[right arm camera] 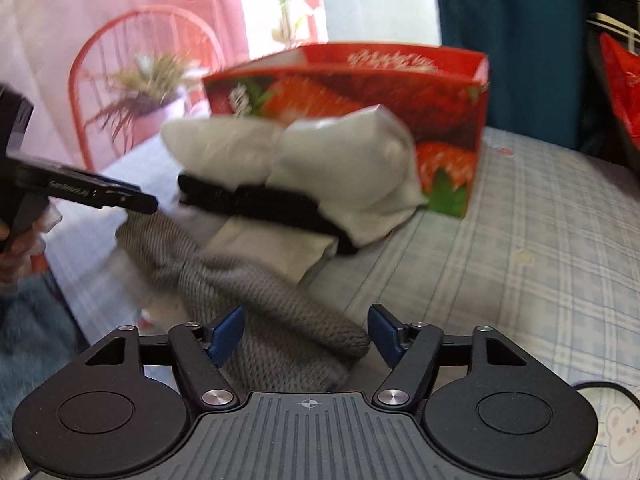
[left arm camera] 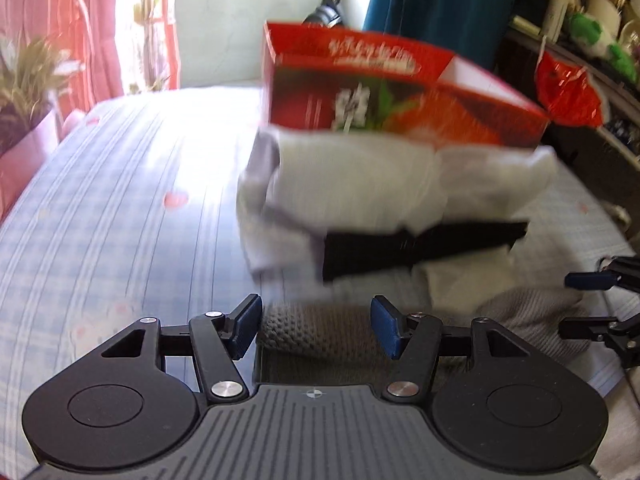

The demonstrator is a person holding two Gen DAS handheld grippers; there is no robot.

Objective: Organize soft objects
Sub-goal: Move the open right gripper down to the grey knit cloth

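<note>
Though blurred at the edges, shows a grey knit piece [right arm camera: 256, 320] lying slack on the bed sheet [left arm camera: 120, 208], long axis running slantwise from the left gripper [left arm camera: 316, 326] to the right gripper [right arm camera: 306, 334], one rounded end pointing at the right one. Left gripper: released, blue pads standing apart, knit between them with a gap at each side. Right gripper: likewise unclenched, knit end lying between the pads; contact at the left-hand pad too close to call, clear space at the other. Just behind the knit, a heap of white cloths [left arm camera: 360, 184] crossed by a black piece [left arm camera: 420, 244], its length roughly parallel to the knit. Behind the heap and touching it, an open red box [left arm camera: 360, 92] printed with strawberries, standing on the bed. Sheet pale blue, checked, with small pink marks. Beyond the bed: a red wire chair [right arm camera: 96, 64], a potted plant [right arm camera: 148, 80], a teal curtain [left arm camera: 440, 8], a red bag [left arm camera: 568, 92] by cluttered shelves. At the edge of the right wrist view, a hand [right arm camera: 16, 248] on the left tool's handle.
</note>
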